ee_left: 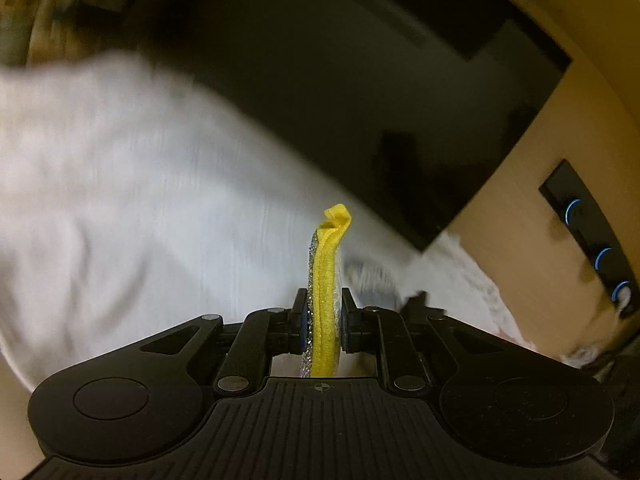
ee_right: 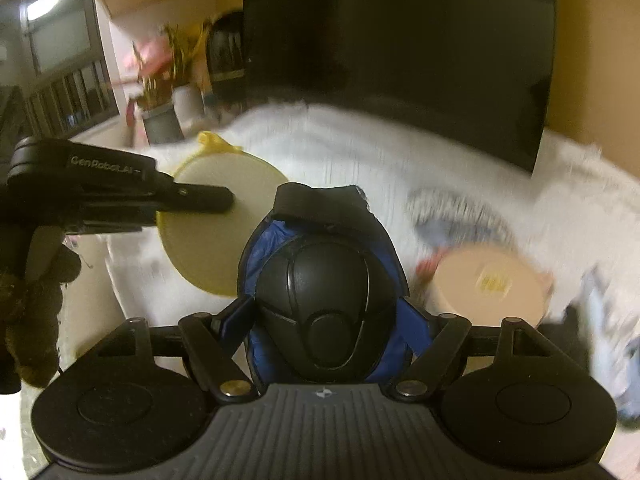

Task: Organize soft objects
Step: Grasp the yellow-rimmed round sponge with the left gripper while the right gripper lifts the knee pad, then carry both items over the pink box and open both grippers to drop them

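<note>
left gripper: clamped on yellow round pad, edge-on at 12 o'clock | right gripper: gripping blue-and-black padded item

White cloth spread across the surface, running back under a dark flat panel that stands behind it. Left gripper above the cloth, a thin round pad edge-on between its jaws, loop end forward. In the right wrist view that same pad sits at left, held out over the cloth. Right gripper at centre, a bulky padded object between its jaws. Round disc lies on the cloth to its right; a blurred patterned item just behind the disc. Potted plants at far left, behind the cloth.
</note>
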Motion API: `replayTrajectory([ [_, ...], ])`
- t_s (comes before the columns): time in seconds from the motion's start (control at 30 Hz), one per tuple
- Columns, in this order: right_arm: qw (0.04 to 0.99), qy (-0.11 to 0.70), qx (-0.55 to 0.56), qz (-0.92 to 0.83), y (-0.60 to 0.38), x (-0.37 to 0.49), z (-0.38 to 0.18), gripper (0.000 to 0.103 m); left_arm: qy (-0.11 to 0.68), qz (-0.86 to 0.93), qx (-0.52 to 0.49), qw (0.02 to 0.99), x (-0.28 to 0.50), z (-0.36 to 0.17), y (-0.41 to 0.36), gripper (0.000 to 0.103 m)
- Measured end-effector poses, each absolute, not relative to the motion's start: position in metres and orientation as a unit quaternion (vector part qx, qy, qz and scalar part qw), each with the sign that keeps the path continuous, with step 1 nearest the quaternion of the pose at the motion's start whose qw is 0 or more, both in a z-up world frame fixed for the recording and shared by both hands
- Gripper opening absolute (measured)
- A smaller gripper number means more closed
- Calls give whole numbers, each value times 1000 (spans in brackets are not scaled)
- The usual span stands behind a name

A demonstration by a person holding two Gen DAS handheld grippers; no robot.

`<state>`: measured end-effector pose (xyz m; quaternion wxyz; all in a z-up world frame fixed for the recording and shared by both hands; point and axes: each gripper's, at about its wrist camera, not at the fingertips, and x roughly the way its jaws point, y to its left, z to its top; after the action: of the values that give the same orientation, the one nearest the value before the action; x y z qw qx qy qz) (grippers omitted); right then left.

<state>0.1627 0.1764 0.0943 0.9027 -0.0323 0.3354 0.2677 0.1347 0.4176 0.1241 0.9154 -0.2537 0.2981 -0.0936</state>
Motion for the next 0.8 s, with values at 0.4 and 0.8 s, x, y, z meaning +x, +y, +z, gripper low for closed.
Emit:
replayTrajectory([
  [0.4, 960, 245, 6, 138, 22, 175, 235, 77, 244, -255, -199, 914, 187, 225, 288, 17],
  [0.8, 953, 284, 69, -82, -178, 133, 225, 77, 378, -425, -177, 803, 248, 178, 72, 17],
])
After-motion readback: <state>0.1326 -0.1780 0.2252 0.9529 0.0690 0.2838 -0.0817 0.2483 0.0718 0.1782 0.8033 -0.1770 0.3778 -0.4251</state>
